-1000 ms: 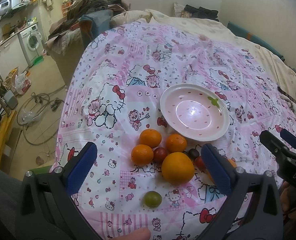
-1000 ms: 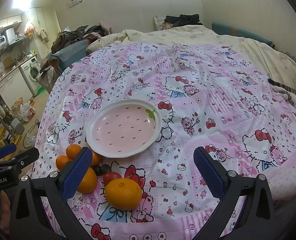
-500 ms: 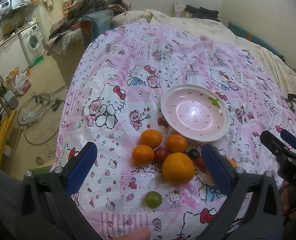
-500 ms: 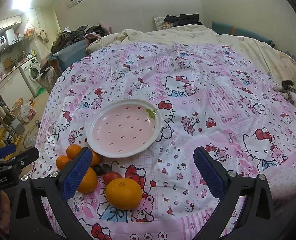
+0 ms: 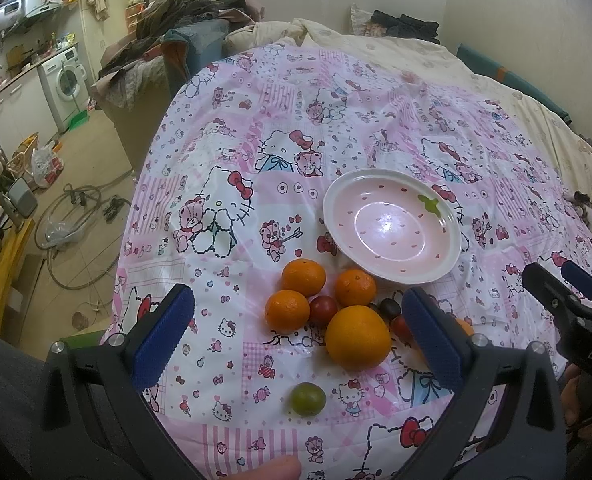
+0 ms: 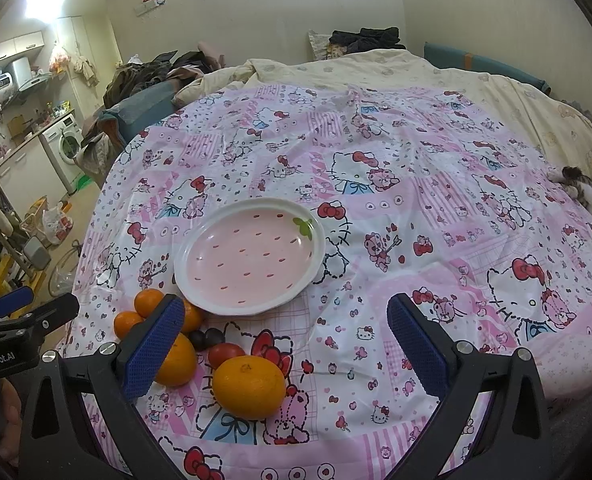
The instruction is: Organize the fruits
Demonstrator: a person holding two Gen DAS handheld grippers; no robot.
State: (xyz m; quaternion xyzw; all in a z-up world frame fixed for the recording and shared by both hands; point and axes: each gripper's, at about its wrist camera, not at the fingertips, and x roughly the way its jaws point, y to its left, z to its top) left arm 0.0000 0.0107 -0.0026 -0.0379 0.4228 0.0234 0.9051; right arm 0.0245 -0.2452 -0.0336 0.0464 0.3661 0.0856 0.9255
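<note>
Fruits sit bunched on the pink cartoon-print cloth (image 5: 255, 128), right up against the near edge of the plate (image 5: 452, 256), and not one of them is on it. That plate, pink with a white rim and a little green leaf mark, shows a bare, glossy bowl. From the left wrist view, three small oranges (image 5: 304, 277) ring a dark red cherry tomato (image 5: 323, 311), and the big orange (image 5: 358, 337) sits just in front of them, touching the cluster. A dark plum-like fruit (image 5: 390, 308) and another red one are tucked behind the left gripper's right finger. Out on its own, nearer the camera, lies a small green fruit (image 5: 307, 399). The left gripper (image 5: 296, 352) hovers above the pile, jaws spread wide, blue pads apart, nothing between them. Over to the right wrist view: the right gripper (image 6: 283, 346) is likewise spread wide and carrying nothing, and a second large orange (image 6: 249, 386) lies below and between its fingers on the cloth. Each tool shows at the edge of the other's view, left one at far left, right one at far right. A cat (image 6: 588, 200) lies on the cloth's right edge, well apart from the fruit.
</note>
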